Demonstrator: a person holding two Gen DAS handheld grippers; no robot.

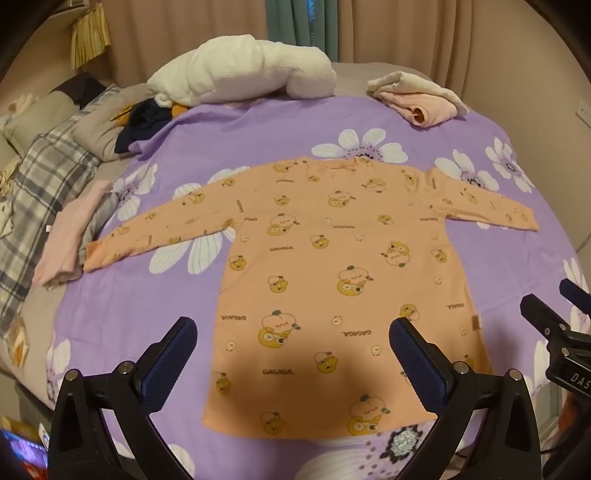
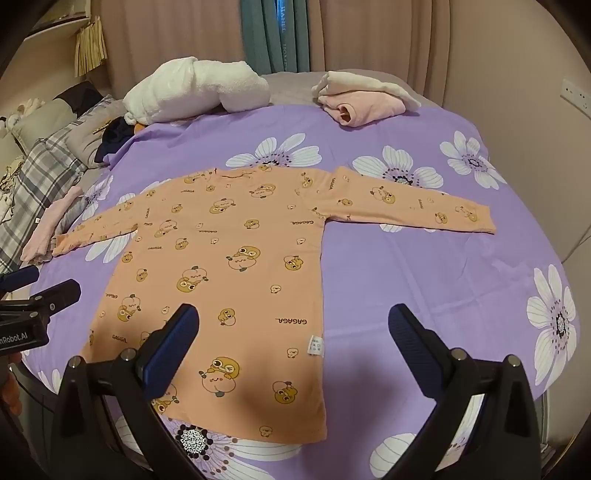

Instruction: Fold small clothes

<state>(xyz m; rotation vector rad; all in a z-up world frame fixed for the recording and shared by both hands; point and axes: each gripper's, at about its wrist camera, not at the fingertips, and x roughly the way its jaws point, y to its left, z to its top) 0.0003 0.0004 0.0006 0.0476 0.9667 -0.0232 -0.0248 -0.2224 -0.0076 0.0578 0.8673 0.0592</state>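
Two grippers hang above a bed, each with its jaws spread wide and nothing between them. The left gripper (image 1: 293, 341) sits over the lower half of an orange long-sleeved shirt (image 1: 332, 266), and the right gripper (image 2: 293, 328) is over the shirt's right edge, near a small white label (image 2: 316, 345) at the side seam. Neither touches the cloth.

The shirt lies flat and unfolded on a purple bedsheet (image 1: 147, 302) printed with large white daisies. Its hem is toward the cameras, its neckline away, and both sleeves are stretched out sideways. Cartoon peach-and-duck figures and the word GAGAGA repeat across the fabric.

At the far edge of the sheet, a bulky white fleece bundle (image 1: 240, 70) rests on the left and a loosely folded pink and cream garment (image 1: 421, 98) on the right, well apart from the shirt. Something dark navy (image 1: 144, 122) lies just below the white bundle. Along the left side of the bed are a grey plaid cover (image 1: 40, 184) and a pale pink piece of cloth (image 1: 70, 232), the latter near the end of the shirt's left sleeve.

Behind the bed hang beige curtains (image 2: 369, 37) with a teal panel (image 2: 277, 33) between them. A white wall socket (image 2: 574, 98) shows at the right in the right wrist view. Lighting is warm and dim, and the grippers cast a soft shadow on the shirt's hem.
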